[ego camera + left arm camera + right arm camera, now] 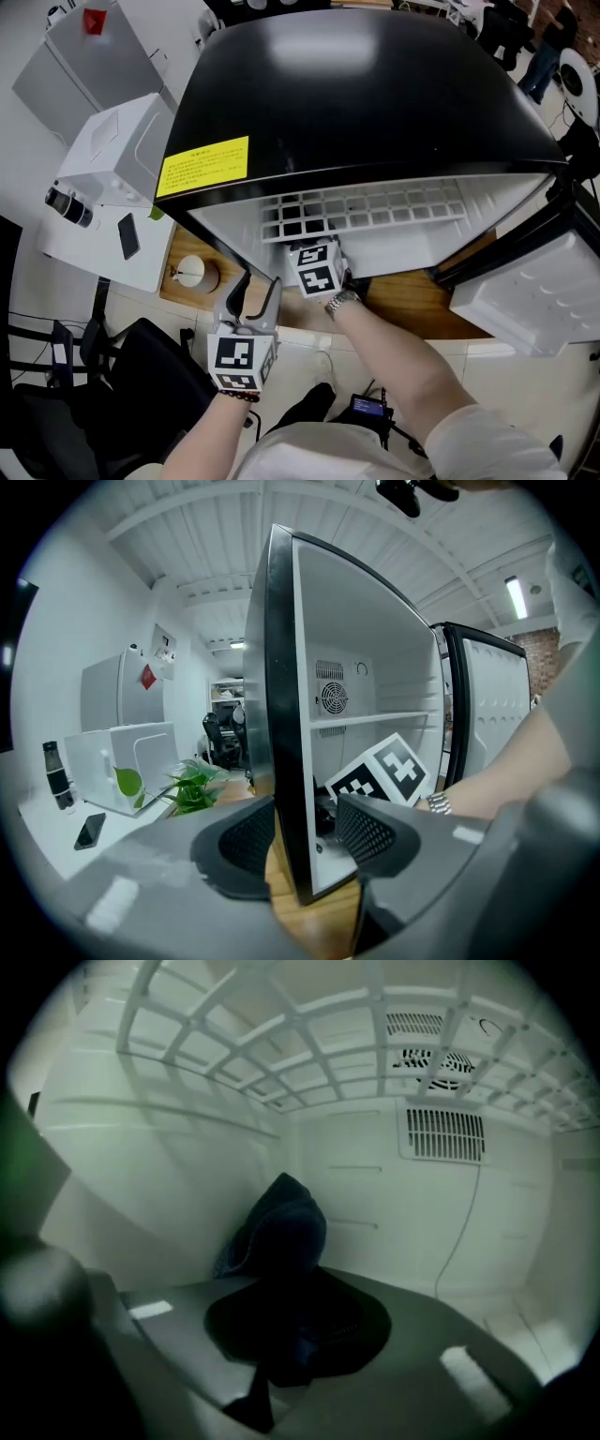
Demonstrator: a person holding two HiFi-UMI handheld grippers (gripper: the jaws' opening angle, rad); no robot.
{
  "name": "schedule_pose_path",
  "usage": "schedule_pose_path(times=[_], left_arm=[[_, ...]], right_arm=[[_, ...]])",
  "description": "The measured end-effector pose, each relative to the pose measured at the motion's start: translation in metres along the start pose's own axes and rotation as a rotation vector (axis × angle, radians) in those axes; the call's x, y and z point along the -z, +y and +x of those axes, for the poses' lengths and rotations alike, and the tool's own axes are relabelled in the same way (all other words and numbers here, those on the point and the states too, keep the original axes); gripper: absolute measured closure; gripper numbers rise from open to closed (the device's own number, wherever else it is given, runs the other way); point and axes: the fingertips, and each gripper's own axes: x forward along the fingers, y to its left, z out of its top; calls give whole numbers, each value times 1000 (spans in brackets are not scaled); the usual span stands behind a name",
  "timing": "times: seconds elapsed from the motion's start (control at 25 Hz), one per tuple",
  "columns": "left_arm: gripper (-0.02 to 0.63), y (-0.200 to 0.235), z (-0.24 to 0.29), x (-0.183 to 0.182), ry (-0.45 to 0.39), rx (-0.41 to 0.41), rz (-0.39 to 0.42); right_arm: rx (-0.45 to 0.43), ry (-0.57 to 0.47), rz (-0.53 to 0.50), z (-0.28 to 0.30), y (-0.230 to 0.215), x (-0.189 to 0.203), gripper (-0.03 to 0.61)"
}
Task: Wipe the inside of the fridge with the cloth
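In the head view, the black fridge (pixel 356 94) stands on a wooden board with its door (pixel 525 295) swung open. The right gripper (pixel 317 262) reaches in below the white wire shelf (pixel 366 208), while the left gripper (pixel 260 286) hangs just outside the fridge's left wall. The left gripper view shows its jaws apart and bare. The wall's black front edge (pixel 279 761) shows in the gap, apparently ungripped. In the right gripper view the jaws are clamped on the dark blue cloth (pixel 279 1232). It bunches up beyond them inside the lower compartment, near the left inner wall. Whether it touches that wall is unclear. The cloth looks soft, light and limp, so it should fold under pressure. A hold on its gathered middle, with a wad left proud, would likely keep the hard jaw tips off the smooth liner.
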Motion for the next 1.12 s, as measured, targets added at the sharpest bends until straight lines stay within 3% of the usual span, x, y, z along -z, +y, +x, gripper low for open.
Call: schedule_pose_path(times=[0.36, 1.12], left_arm=[[411, 1, 1, 0, -2, -3, 5], [411, 1, 2, 0, -2, -28, 0]], right_arm=[[46, 34, -59, 7, -16, 8, 529], [166, 75, -19, -21, -88, 27, 529]])
